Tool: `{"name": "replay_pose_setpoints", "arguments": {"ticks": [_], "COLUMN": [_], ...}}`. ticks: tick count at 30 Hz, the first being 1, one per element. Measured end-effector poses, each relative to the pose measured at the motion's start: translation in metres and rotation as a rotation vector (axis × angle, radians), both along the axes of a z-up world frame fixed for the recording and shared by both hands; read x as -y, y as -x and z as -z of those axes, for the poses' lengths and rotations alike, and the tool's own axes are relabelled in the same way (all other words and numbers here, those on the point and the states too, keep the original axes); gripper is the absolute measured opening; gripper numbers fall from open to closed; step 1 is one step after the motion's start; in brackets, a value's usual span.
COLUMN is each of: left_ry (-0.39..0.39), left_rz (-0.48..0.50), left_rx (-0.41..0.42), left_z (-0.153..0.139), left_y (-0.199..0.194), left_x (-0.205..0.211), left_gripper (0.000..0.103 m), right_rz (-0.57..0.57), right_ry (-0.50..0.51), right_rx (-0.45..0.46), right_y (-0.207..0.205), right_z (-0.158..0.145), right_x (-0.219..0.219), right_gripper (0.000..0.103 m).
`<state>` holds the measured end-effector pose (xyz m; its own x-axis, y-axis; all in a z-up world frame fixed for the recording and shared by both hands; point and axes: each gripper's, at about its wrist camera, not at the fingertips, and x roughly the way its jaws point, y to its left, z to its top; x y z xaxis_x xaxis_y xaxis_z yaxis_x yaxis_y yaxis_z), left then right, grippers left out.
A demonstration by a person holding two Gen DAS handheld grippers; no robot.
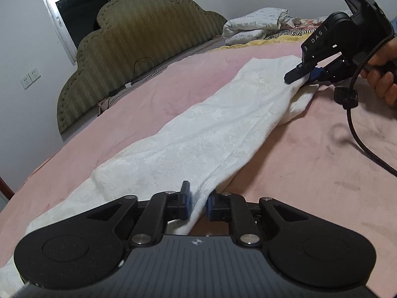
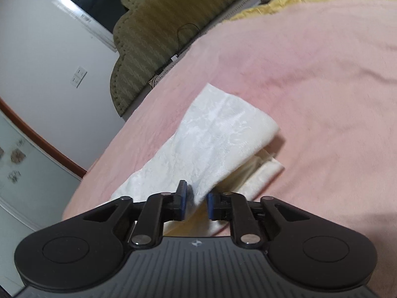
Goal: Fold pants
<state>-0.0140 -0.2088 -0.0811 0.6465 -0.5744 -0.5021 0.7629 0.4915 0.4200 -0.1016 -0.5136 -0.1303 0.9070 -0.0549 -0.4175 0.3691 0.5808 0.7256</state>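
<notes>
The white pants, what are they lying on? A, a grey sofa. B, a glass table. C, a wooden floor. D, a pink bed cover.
D: the white pants are stretched out across the pink bed cover, with the padded headboard behind.

We cannot tell whether the left tongs (image 1: 197, 204) press the white pants (image 1: 188, 136) or only stand about the fold between their pads. The pants' near end runs under the tongs' body and off the lower left edge. In the right wrist view everything is smeared, and the right tongs (image 2: 196, 204) hide the cloth edge between them. The hand (image 1: 383, 74) is cut by the right edge.
</notes>
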Motion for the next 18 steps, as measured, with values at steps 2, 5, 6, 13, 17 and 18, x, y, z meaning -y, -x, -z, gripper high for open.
{"name": "replay_pose_setpoints", "arguments": {"ticks": [2, 5, 6, 13, 17, 18], "left_ry": [0.016, 0.106, 0.147, 0.33, 0.34, 0.343], "left_rz": [0.019, 0.044, 0.042, -0.264, -0.399, -0.42], "left_rx": [-0.022, -0.117, -0.155, -0.183, -0.284, -0.308], "left_z": [-0.006, -0.023, -0.029, -0.041, -0.024, -0.02], "left_y": [0.004, 0.006, 0.004, -0.048, -0.078, -0.083], "left_x": [-0.008, -0.03, -0.039, -0.074, -0.091, -0.095], "left_gripper": [0.039, 0.051, 0.054, 0.072, 0.072, 0.072], "right_rz": [0.002, 0.022, 0.042, 0.089, 0.105, 0.113], "right_ry": [-0.007, 0.015, 0.026, 0.075, 0.037, 0.033], "right_rx": [-0.004, -0.023, -0.028, -0.002, -0.009, 0.0], "right_y": [0.007, 0.017, 0.018, 0.023, 0.02, 0.02], "right_z": [0.0, -0.007, -0.012, -0.025, -0.013, -0.012], "right_x": [0.001, 0.001, 0.001, -0.01, -0.013, -0.014], "right_gripper": [0.017, 0.018, 0.019, 0.049, 0.064, 0.064]}}
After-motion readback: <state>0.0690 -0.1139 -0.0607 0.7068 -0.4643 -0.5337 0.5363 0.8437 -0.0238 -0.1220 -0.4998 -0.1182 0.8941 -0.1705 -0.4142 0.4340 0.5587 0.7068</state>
